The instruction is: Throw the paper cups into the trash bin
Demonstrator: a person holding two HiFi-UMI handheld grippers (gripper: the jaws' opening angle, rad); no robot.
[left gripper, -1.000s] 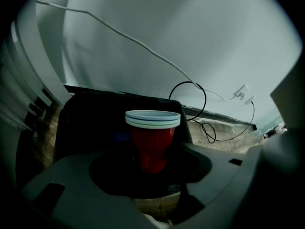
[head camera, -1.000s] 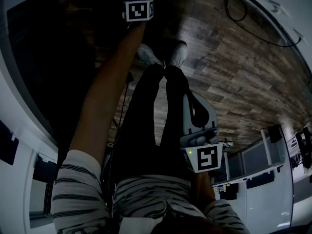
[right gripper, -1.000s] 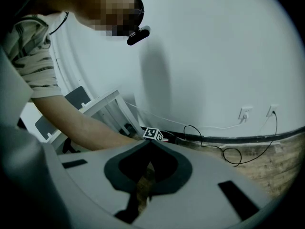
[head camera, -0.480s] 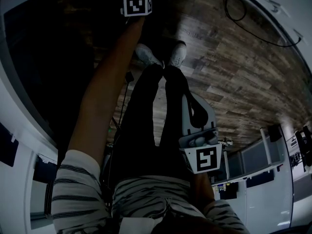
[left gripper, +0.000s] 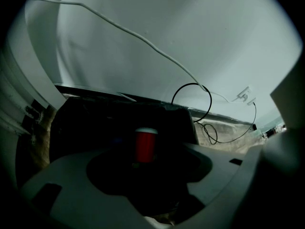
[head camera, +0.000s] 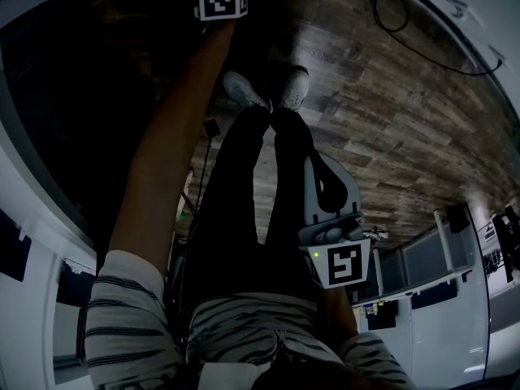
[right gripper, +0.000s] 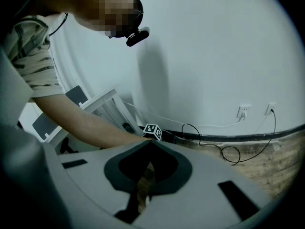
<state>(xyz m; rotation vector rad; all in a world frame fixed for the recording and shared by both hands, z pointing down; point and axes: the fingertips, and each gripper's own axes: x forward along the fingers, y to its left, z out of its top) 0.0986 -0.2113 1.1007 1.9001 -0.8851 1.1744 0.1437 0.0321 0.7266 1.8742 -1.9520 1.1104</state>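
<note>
The head view's top edge cuts off the left hand-held gripper (head camera: 221, 2) (only its cube shows).

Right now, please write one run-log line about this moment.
left gripper: open | red paper cup: upright, ahead of jaws, ungripped | right gripper: shut, empty

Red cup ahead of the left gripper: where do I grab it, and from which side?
Take the red cup by its side wall, below the white rim, coming straight on with the open left gripper. It stands upright with both flanks clear.
</note>
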